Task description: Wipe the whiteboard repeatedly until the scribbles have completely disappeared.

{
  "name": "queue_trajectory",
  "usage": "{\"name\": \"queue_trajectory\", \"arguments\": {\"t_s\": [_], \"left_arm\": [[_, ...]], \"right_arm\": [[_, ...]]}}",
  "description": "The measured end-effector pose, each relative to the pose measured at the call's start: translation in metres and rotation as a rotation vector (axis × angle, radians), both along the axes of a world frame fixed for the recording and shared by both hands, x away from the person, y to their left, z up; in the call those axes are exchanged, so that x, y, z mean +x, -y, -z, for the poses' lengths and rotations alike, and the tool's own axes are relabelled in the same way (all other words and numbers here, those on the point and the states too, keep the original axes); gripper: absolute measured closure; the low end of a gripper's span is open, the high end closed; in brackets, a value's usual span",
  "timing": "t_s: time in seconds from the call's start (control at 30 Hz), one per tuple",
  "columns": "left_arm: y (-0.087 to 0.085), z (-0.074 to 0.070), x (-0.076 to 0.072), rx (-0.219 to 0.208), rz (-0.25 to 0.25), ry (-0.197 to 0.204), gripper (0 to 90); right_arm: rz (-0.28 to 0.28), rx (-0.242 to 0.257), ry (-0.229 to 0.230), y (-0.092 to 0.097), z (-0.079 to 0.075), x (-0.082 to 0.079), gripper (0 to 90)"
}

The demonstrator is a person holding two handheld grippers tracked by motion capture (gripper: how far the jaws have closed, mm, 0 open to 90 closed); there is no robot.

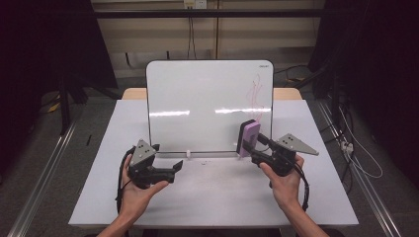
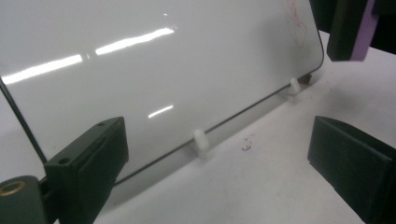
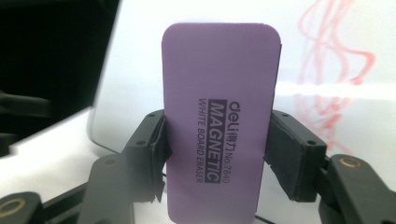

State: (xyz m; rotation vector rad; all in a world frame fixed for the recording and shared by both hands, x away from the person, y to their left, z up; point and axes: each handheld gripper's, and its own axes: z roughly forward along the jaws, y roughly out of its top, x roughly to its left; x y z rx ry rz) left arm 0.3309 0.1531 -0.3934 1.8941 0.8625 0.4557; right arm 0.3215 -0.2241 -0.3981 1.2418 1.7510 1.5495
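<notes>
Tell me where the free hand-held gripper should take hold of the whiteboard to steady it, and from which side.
Grip the whiteboard by its left vertical edge, coming in level from the left. The board stands upright on small white feet, thin enough for the open left hand-held gripper nearby. The right hand-held gripper holds the purple eraser near the red scribble.

White table (image 1: 207,197), grey floor (image 1: 74,133), dark curtains (image 1: 44,44) around

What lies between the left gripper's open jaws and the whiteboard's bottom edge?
Bare table with tiny dark specks, per the left gripper view; left gripper faces the whiteboard.
</notes>
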Motion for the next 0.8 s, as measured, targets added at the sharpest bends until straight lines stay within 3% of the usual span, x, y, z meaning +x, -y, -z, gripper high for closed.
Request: {"name": "queue_trajectory", "arguments": {"t_s": [0.27,0.4,0.47,0.67,0.8], "left_arm": [[-0.029,0.014,-0.011,0.02,-0.034,-0.001,3.3],[-0.044,0.025,-0.01,-0.007,-0.075,-0.022,4.1],[-0.048,0.027,-0.01,-0.042,-0.098,-0.03,4.1],[-0.051,0.028,-0.01,-0.021,-0.11,-0.01,4.6],[-0.052,0.03,-0.011,-0.023,-0.115,-0.015,4.5]], "right_arm": [[0.047,-0.177,0.018,-0.004,0.001,0.003,41.5],[0.075,-0.29,-0.013,-0.005,-0.002,0.01,41.6],[0.092,-0.344,-0.026,-0.006,-0.006,0.013,41.6],[0.144,-0.512,-0.004,-0.012,-0.016,0.023,41.6],[0.173,-0.554,0.002,-0.011,-0.017,0.031,41.6]]}}
